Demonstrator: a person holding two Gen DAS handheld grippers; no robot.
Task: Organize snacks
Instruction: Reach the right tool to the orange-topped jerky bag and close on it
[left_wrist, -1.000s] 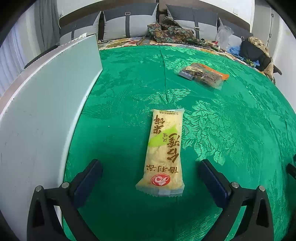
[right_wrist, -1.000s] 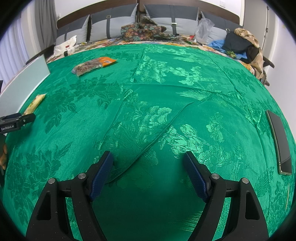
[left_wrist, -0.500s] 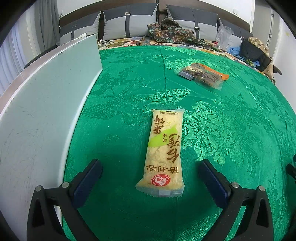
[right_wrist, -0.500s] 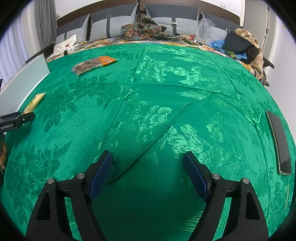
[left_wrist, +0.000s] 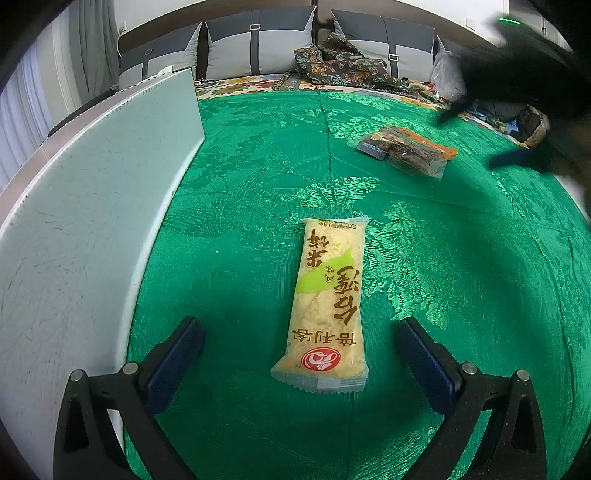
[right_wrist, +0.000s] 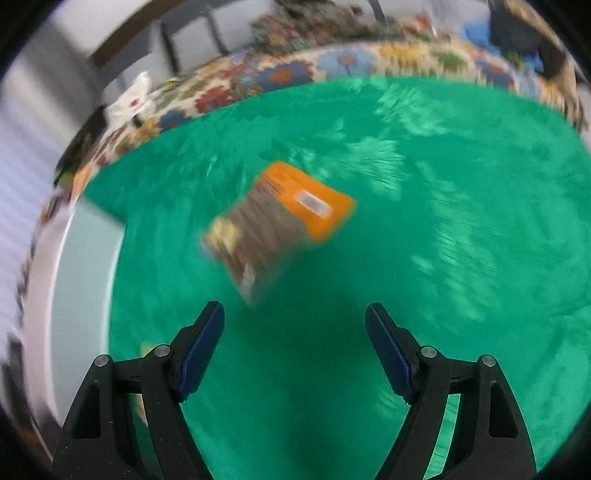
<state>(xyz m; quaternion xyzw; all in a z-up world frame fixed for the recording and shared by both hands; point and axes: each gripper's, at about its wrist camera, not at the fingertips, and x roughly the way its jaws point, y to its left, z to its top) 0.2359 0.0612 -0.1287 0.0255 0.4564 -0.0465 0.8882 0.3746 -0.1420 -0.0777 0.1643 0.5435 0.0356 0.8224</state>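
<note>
1. Green bedspread (left_wrist: 258, 177) carries everything; white board (left_wrist: 92, 206) lines its left edge.
2. Right gripper (right_wrist: 294, 334), jaws wide and empty, nears the orange packet (right_wrist: 280, 218) mid-bed: slow, straddle it.
3. Left gripper (left_wrist: 299, 350), open, frames the yellow packet (left_wrist: 327, 306).

Open right claw (right_wrist: 294, 325), blurred, seemingly orange-brown snack pack (right_wrist: 280, 218)

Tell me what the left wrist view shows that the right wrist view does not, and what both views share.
Only the left wrist view: a long yellow snack packet with brown characters lying flat between the open fingers of the left hand-held gripper, and grey pillows.

Only the right wrist view: the open, empty right hand-held gripper; the picture is blurred.

Both: the green patterned cloth, the orange and clear snack bag, and the pale flat board.
</note>
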